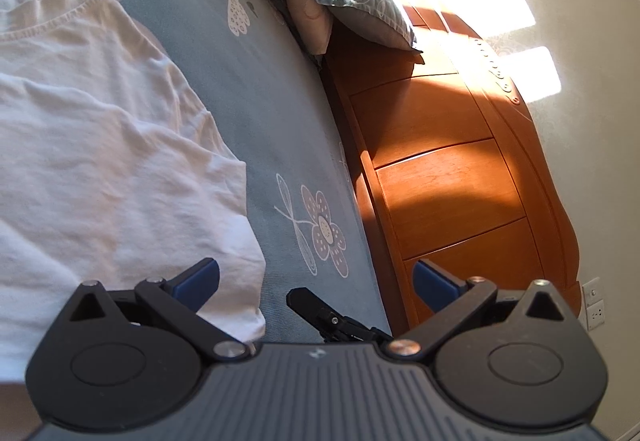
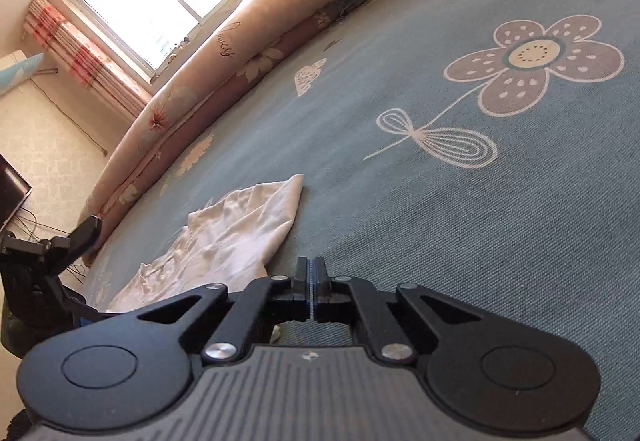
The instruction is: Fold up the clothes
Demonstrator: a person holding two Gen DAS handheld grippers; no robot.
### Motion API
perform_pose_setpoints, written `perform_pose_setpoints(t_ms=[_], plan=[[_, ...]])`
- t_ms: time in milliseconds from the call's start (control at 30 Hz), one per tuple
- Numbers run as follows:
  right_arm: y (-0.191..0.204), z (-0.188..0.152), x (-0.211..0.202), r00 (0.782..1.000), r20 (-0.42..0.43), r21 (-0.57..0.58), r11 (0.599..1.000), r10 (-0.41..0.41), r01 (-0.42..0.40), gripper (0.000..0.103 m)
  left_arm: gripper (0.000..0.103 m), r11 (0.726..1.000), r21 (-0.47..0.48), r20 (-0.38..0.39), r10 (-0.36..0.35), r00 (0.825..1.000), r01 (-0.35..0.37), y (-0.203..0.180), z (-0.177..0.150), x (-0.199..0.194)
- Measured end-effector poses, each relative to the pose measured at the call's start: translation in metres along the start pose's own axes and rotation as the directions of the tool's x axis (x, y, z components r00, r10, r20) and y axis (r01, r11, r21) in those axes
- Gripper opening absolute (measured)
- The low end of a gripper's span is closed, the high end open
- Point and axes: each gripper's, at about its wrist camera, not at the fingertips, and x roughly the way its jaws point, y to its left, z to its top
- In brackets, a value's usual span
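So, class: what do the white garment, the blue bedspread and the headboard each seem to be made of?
White garment: soft knit, likely cotton; stitched hems, wrinkles. Blue bedspread: coarse matte woven cloth; visible weave, printed flowers. Headboard: glossy varnished wood, probably; orange panels with faint grain.

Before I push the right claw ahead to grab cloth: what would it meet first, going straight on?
Probably the blue bedsheet. The right claw, shut and empty, points just past the white garment, which lies to its left. Depth is unclear.
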Motion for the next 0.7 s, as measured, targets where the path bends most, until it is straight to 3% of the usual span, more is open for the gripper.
perform_pose_setpoints(t_ms=[67,100,200,300,333,367,400,500,567,633,667,700], plan=[[0.010,-0.002,0.004,1.000,-0.014,-0.028,1.000,0.014,-0.014,0.013,0.102,1.000,0.017,0.011,0.017,1.000,-0.018,-0.003,-0.001,-0.006],[0.016,-0.004,0.009,1.000,-0.027,-0.052,0.999,0.008,-0.009,0.023,0.102,0.999,0.027,0.021,0.030,0.999,-0.031,-0.005,-0.002,-0.010],[0.027,-0.009,0.018,0.998,-0.041,-0.102,0.994,-0.040,0.036,0.026,0.101,0.993,0.073,0.072,0.090,0.993,-0.095,-0.011,-0.004,-0.030],[0.022,-0.010,0.015,0.999,-0.043,-0.087,0.996,-0.033,0.029,0.031,0.094,0.956,0.169,0.183,0.208,0.961,-0.240,-0.022,-0.003,-0.067],[0.021,-0.009,0.014,0.999,-0.043,-0.076,0.997,-0.027,0.023,0.031,0.090,0.937,0.194,0.221,0.246,0.944,-0.290,-0.026,-0.002,-0.080],[0.019,-0.009,0.012,0.999,-0.040,-0.069,0.997,-0.025,0.022,0.032,0.080,0.917,0.204,0.259,0.288,0.922,-0.344,-0.030,0.001,-0.096],[0.019,-0.008,0.011,0.999,-0.033,-0.068,0.997,-0.029,0.027,0.033,0.074,0.896,0.195,0.299,0.334,0.894,-0.400,-0.032,0.005,-0.114],[0.021,-0.008,0.009,0.999,-0.026,-0.073,0.997,-0.032,0.030,0.038,0.064,0.832,0.117,0.419,0.454,0.786,-0.543,-0.029,0.018,-0.169],[0.022,-0.008,0.010,0.999,-0.027,-0.075,0.997,-0.027,0.025,0.039,0.063,0.803,0.035,0.463,0.515,0.721,-0.595,-0.017,0.023,-0.203],[0.023,-0.008,0.010,0.999,-0.029,-0.078,0.997,-0.026,0.023,0.039,0.059,0.776,-0.062,0.452,0.582,0.675,-0.628,0.001,0.023,-0.226],[0.023,-0.008,0.011,0.999,-0.030,-0.077,0.997,-0.025,0.023,0.039,0.056,0.768,-0.101,0.439,0.604,0.665,-0.632,0.010,0.022,-0.234],[0.023,-0.008,0.011,0.999,-0.030,-0.074,0.997,-0.024,0.021,0.039,0.054,0.773,-0.126,0.419,0.609,0.673,-0.621,0.018,0.020,-0.237]])
